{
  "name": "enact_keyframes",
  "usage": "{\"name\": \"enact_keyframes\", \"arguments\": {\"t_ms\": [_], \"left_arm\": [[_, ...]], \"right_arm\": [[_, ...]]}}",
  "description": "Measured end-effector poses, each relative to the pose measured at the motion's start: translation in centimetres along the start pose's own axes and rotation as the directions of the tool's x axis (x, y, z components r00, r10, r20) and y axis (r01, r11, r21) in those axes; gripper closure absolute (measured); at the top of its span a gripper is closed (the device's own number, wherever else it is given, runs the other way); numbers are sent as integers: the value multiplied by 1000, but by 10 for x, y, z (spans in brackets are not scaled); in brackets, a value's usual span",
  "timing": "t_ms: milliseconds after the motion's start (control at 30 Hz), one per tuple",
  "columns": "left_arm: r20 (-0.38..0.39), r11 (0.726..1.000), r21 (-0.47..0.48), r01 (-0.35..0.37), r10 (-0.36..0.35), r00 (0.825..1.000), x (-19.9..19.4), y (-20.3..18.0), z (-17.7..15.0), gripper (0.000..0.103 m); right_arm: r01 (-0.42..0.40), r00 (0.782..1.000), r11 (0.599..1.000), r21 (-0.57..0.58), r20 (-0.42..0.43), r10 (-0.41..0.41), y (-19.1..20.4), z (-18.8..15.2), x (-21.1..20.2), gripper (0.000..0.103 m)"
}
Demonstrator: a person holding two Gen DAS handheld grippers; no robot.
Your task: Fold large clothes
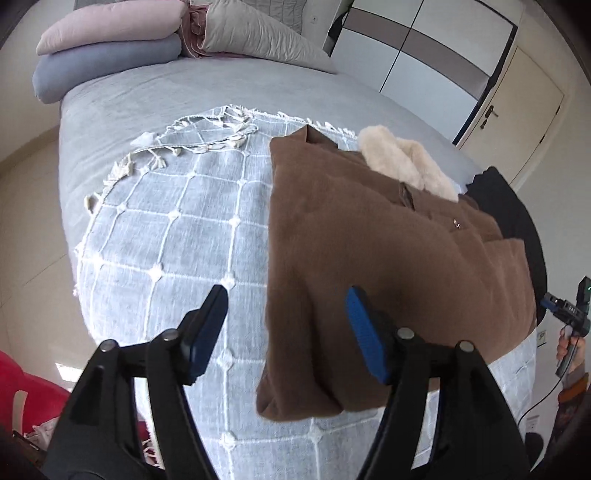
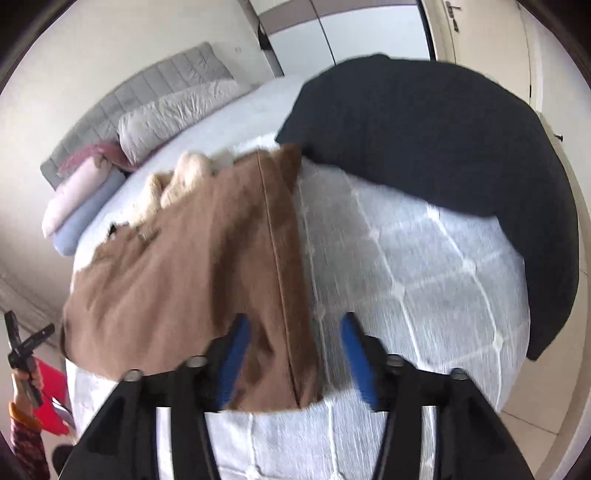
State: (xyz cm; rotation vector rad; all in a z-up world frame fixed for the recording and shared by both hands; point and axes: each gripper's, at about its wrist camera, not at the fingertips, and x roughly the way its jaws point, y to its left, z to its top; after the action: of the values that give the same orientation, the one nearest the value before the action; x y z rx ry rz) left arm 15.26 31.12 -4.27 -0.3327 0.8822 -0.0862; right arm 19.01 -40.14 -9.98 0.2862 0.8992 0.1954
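Note:
A brown coat with a cream fleece collar lies folded on the checked blue-grey blanket on the bed. My left gripper hovers open above the coat's near left edge, one finger over the blanket and one over the coat, with nothing pinched. In the right wrist view the coat spreads to the left. Its near right corner hangs over the bed edge, below and between the fingers of my right gripper. That gripper is open and its blue pads stand clear of the cloth.
A black garment lies on the bed to the right of the coat. Pillows and a folded duvet are stacked at the headboard. A red item sits low on the left, and a door stands on the right.

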Motion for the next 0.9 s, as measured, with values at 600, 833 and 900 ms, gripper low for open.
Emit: {"name": "enact_keyframes", "arguments": {"t_ms": [600,833,900], "left_arm": [[62,977,-211,28,-15,998,71,-13,39,95],[321,986,-128,106,-60,945,14,-28,45,96],[340,985,-136,106,-54,939,15,-29,54,96]], "right_arm": [[38,999,999,19,23,-38,32,59,105,90],[106,958,989,-103,278,-74,61,59,49,92],[115,946,987,-116,315,-73,66,68,43,92]]}}
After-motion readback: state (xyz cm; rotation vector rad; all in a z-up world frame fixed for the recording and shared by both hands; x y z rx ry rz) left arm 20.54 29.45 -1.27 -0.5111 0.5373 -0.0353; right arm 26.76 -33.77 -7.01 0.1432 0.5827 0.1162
